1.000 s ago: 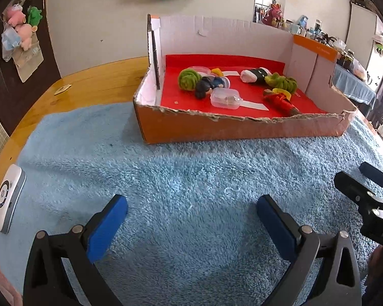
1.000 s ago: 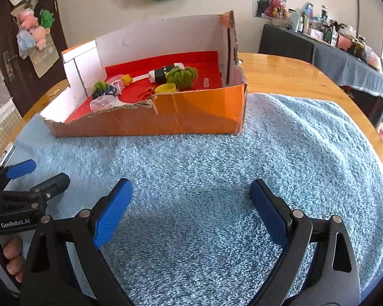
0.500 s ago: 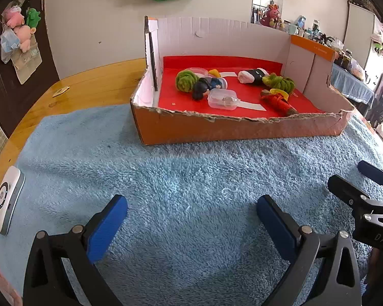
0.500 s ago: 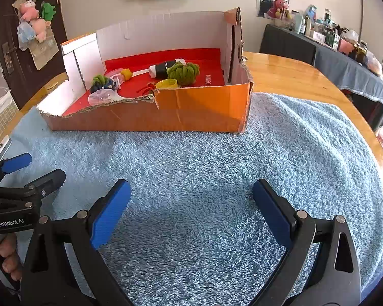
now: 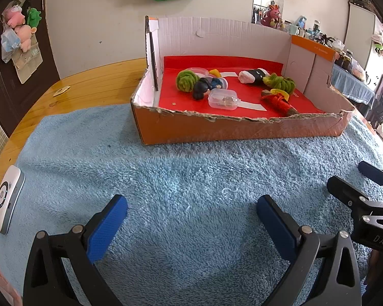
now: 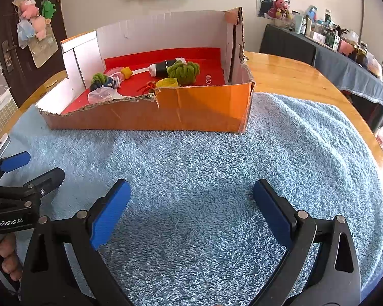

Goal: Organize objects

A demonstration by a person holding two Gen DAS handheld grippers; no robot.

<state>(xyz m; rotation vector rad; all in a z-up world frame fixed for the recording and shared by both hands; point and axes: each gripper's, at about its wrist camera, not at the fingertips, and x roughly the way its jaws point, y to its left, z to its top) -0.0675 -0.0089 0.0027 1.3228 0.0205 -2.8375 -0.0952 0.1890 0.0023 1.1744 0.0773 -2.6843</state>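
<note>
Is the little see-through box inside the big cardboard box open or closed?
Closed. The little clear box lies flat on the red floor of the cardboard box with its lid down, and small brownish bits show inside it.

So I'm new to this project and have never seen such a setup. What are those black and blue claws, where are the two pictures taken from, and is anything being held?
The claws are hand-held grippers; a person carries one in each hand, no robot arm. Each picture comes from a camera on one gripper, looking along its fingers. The left gripper and the right gripper are both open, holding nothing, over a blue towel on a wooden table. Each camera also catches the other gripper at its edge. Ahead stands a torn cardboard box holding small toys and a clear plastic case. A white device lies at the towel's left edge.
</note>
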